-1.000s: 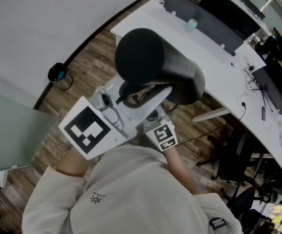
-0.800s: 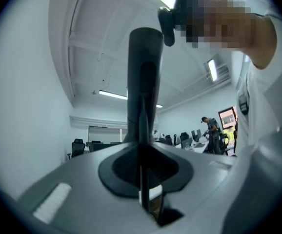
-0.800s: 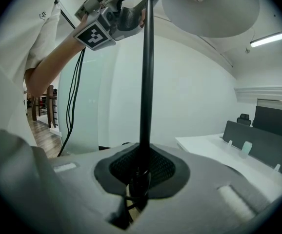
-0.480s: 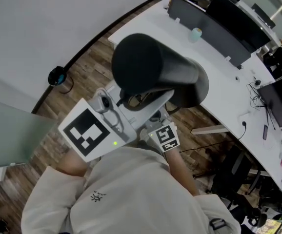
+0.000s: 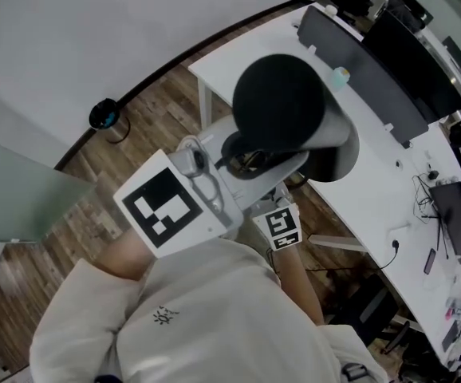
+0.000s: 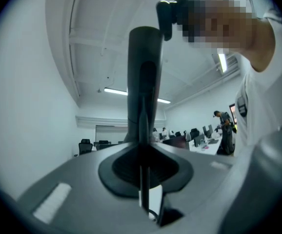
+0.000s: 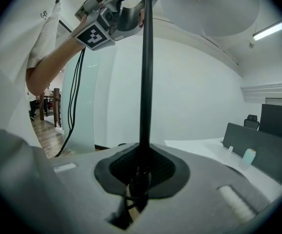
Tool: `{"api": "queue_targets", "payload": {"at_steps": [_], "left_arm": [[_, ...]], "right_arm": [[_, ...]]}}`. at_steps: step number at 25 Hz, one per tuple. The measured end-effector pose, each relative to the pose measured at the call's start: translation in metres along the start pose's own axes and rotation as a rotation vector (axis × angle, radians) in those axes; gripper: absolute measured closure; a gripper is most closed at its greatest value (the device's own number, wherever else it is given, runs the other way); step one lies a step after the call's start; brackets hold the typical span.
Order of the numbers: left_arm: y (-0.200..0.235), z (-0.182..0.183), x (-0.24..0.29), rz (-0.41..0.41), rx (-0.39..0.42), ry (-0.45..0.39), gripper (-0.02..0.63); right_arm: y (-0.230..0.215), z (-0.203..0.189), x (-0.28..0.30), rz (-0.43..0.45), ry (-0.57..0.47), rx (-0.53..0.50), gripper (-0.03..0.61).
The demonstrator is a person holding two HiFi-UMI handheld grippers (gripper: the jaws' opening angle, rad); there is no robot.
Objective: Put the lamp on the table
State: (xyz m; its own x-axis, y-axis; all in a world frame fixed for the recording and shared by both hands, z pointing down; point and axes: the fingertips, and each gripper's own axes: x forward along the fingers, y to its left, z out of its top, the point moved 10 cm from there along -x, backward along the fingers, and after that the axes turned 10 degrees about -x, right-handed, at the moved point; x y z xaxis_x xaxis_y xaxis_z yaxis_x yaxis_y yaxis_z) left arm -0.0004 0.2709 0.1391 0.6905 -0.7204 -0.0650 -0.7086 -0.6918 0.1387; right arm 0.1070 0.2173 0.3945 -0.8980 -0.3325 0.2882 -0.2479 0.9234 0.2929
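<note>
From the head view I look down on the lamp's black shade (image 5: pixel 282 106), which hangs over the near edge of the white table (image 5: pixel 230 58). My left gripper (image 5: pixel 250 156), under its big marker cube (image 5: pixel 169 206), is shut on the lamp's stem just below the shade. In the left gripper view the dark stem (image 6: pixel 143 82) rises from between the jaws of the left gripper (image 6: pixel 143 167). The right gripper (image 7: pixel 142 174) is shut on the thin black pole (image 7: pixel 146 72) lower down, and the left gripper (image 7: pixel 112 17) shows above it. The right gripper's small cube (image 5: pixel 283 226) sits below the shade.
A dark divider panel (image 5: pixel 358 50) and a pale cup (image 5: pixel 340 76) stand on the table. A black bin (image 5: pixel 104 116) sits on the wood floor by the curved wall. A glass partition (image 5: pixel 15 190) is at the left and an office chair (image 5: pixel 366 309) at the lower right.
Both grippers have carried the lamp toward the white table. The shade, which hung over the floor before, now overlaps the table's near edge. The grips look unchanged.
</note>
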Motion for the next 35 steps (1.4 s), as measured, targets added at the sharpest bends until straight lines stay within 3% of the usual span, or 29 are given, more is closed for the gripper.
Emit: {"api": "queue_targets", "payload": {"at_steps": [18,26,35], "left_arm": [[0.025,-0.014,0.056,0.046,-0.018,0.018,0.568],[0.052,-0.015,0.085,0.004,-0.021,0.016,0.568],[0.112,-0.017,0.119,-0.084,-0.035,0.017,0.568]], "right_arm": [[-0.051,-0.032,0.002,0.043,-0.004,0.009,0.538],[-0.082,-0.042,0.009,0.012,0.01,0.016,0.538],[-0.129,-0.055,0.039,-0.063,0.055,0.031,0.538]]}}
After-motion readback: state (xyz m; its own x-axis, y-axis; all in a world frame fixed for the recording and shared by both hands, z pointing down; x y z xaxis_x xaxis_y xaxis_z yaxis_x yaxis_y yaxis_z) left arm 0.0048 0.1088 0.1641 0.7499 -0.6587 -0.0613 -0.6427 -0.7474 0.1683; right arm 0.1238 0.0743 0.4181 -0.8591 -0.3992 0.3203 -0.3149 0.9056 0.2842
